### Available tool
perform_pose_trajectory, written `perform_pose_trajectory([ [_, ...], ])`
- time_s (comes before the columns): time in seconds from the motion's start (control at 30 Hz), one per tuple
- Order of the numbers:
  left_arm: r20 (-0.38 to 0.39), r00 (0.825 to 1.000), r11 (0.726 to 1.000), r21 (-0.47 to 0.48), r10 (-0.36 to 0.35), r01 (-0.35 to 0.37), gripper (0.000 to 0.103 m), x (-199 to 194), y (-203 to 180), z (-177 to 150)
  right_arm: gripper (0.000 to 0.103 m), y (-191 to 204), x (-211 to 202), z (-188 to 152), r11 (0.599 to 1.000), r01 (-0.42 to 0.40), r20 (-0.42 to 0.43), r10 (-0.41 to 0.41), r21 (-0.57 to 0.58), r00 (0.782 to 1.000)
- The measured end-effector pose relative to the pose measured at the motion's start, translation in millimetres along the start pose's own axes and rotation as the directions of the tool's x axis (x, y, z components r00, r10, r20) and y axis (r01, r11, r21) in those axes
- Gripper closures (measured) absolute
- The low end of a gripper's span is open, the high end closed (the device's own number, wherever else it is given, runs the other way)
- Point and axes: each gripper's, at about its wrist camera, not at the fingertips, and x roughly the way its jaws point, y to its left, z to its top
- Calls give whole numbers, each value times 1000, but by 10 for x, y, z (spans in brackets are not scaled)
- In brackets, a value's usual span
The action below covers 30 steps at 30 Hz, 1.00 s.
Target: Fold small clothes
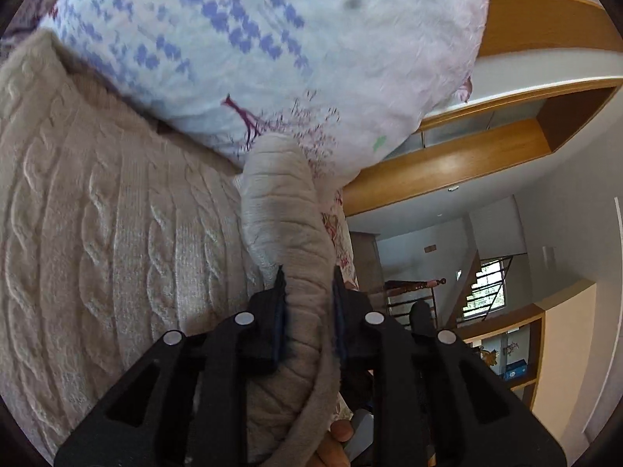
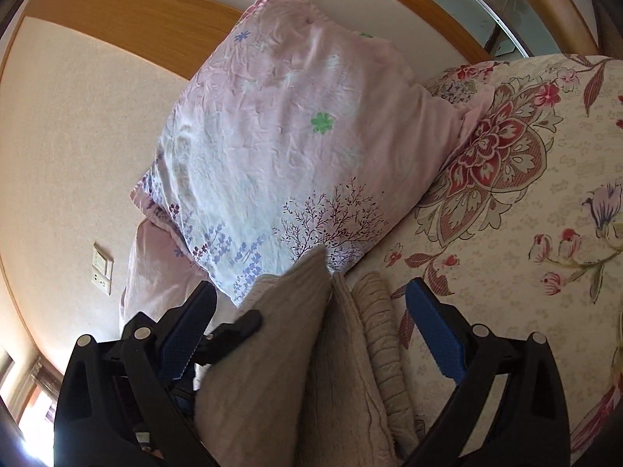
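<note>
left gripper (image 1: 307, 278): jaws pinching a rolled ribbed cuff or sleeve of the beige sweater (image 1: 117, 241).
right gripper (image 2: 311, 299): jaws spread wide, blue pads either side of the folded sweater edge, not touching it.
sweater: cable-knit, beige, lying on the bed, far end just against the pillow (image 2: 296, 132).
left view only: cable-knit front spread at left; wooden shelving (image 1: 506, 144), stair railing and window at right; a fingertip at the bottom edge.
right view only: floral bedsheet (image 2: 525, 214) at right, wall switch plate (image 2: 102, 268) at left, wooden headboard (image 2: 128, 19) far.
long axis: gripped sleeve runs near to far, its end pointing toward the pillow; folded layers in right view run the same way.
</note>
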Motion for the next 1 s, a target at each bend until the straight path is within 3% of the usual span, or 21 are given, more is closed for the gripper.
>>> perform_pose_trajectory([
  [0.07, -55, 993, 994, -55, -101, 98, 80, 60, 69, -29, 3, -14, 16, 2, 1000, 13, -8, -13, 0, 1000],
  [0.13, -49, 990, 991, -39, -131, 129, 79, -66, 21, -27, 3, -25, 15, -1, 1000, 17, -11, -17, -2, 1000],
  [0.2, -11, 992, 992, 19, -124, 125, 61, -340, -46, -32, 3, -56, 20, 0, 1000, 28, -17, -28, 6, 999],
  [0.27, 52, 995, 994, 76, -86, 82, 52, -679, -65, -42, 3, -109, 29, -2, 999, 28, -28, -27, 26, 999],
  [0.37, 142, 989, 986, 148, 50, -71, 42, -1129, -22, -89, 3, -181, 71, 0, 997, 28, -71, -24, 65, 997],
  [0.47, 161, 974, 964, 186, 162, -191, 38, -1451, 186, -197, 3, -159, 90, 22, 997, 36, -159, -26, 62, 987],
  [0.53, 149, 969, 958, 183, 195, -221, 37, -1556, 363, -248, 3, -140, 119, 74, 997, 36, -255, -18, 68, 967],
  [0.67, 118, 962, 955, 140, 244, -260, 37, -1575, 662, -323, 5, -148, 191, 175, 990, 132, -416, -96, 58, 904],
  [0.7, 108, 964, 959, 125, 243, -255, 37, -1556, 707, -352, 7, -147, 214, 182, 988, 142, -444, -100, 61, 891],
  [0.83, 121, 959, 955, 121, 256, -270, 37, -1526, 772, -413, 37, -105, 391, 119, 983, 183, -542, -146, 14, 828],
  [0.93, 140, 952, 949, 129, 271, -289, 37, -1487, 775, -425, 61, -77, 524, 37, 977, 211, -551, -199, -43, 810],
  [1.0, 132, 958, 955, 118, 257, -272, 38, -1470, 803, -428, 78, -42, 540, 1, 972, 218, -523, -234, -93, 820],
])
